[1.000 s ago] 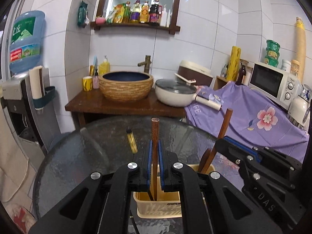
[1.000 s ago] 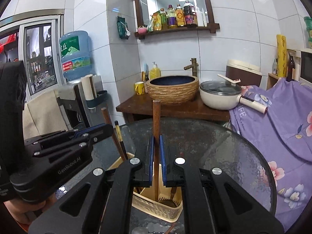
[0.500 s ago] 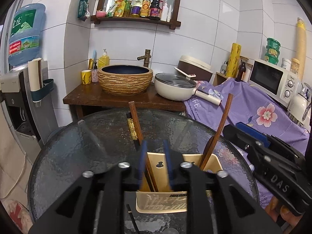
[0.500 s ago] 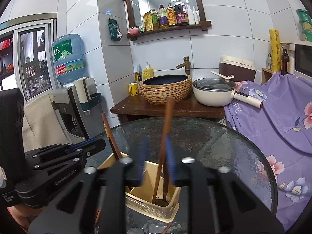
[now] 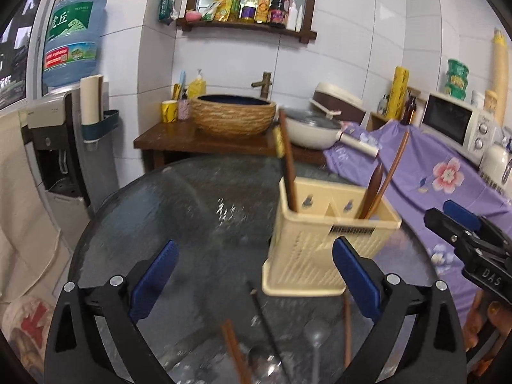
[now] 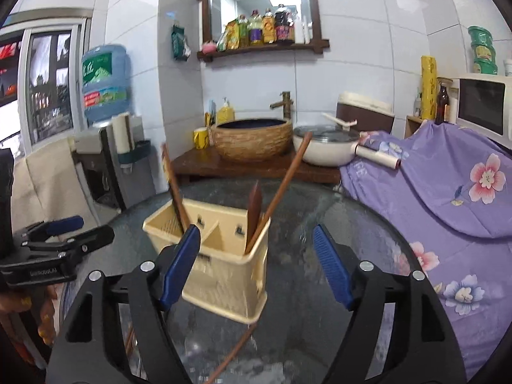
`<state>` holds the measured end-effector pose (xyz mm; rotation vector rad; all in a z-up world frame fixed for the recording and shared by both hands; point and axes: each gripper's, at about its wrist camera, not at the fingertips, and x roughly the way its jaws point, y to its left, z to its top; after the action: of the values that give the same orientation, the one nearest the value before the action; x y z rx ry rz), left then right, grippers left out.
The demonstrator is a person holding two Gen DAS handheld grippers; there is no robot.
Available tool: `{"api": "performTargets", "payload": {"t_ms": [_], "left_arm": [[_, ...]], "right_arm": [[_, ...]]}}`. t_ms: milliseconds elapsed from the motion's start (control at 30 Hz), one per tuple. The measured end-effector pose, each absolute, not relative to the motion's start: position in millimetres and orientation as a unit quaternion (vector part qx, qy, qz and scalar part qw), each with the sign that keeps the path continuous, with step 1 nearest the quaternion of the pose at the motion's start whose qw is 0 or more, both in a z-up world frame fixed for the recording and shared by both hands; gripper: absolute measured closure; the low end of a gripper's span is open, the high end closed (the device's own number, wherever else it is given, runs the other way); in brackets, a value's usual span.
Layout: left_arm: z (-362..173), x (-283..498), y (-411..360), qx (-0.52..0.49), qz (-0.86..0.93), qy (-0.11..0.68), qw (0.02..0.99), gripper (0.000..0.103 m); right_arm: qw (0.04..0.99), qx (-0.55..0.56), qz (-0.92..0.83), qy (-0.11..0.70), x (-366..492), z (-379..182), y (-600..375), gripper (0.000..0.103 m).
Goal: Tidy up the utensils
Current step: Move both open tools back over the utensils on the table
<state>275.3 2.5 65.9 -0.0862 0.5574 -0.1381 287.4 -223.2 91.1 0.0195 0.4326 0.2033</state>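
Chopsticks (image 5: 288, 163) stand in the left compartment of the yellow holder (image 5: 323, 249), and a spoon (image 6: 254, 211) and stick lean in the right one. My left fingers (image 5: 254, 283) and right fingers (image 6: 256, 265) have just been opening; they stand apart, nothing between them. More utensils (image 5: 316, 345) lie flat on the glass surface (image 5: 192, 198) in front, so I judge those come next.

Read "DAS" on right gripper (image 5: 460, 224) body, left wrist view. Read "GenRobot.AI", blurred, on left gripper (image 6: 68, 228) body, right wrist view. Water jug (image 5: 72, 40) label: "虎丘".
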Motion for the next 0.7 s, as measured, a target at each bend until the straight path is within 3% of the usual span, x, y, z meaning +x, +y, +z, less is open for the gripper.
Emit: {"api": "performTargets", "payload": {"t_ms": [167,500,700], "left_arm": [[22.2,251.8,10.8,-0.024,-0.049,0.324,0.944,0.008],[-38.2,217.8,18.1,-0.019,-0.029,0.399,0.916,0.047],[-50.6,210.0,16.8,-0.027,-0.039,0.411,0.91,0.051]], "right_arm": [[0.955,-0.02,0.102,0.277,269.6,42.6,-211.0,0.027],[0.92,-0.025,0.097,0.379,250.6,-37.3,-189.7,0.03],[0.911,-0.033,0.102,0.399,249.7,-48.2,-173.8,0.035]]}}
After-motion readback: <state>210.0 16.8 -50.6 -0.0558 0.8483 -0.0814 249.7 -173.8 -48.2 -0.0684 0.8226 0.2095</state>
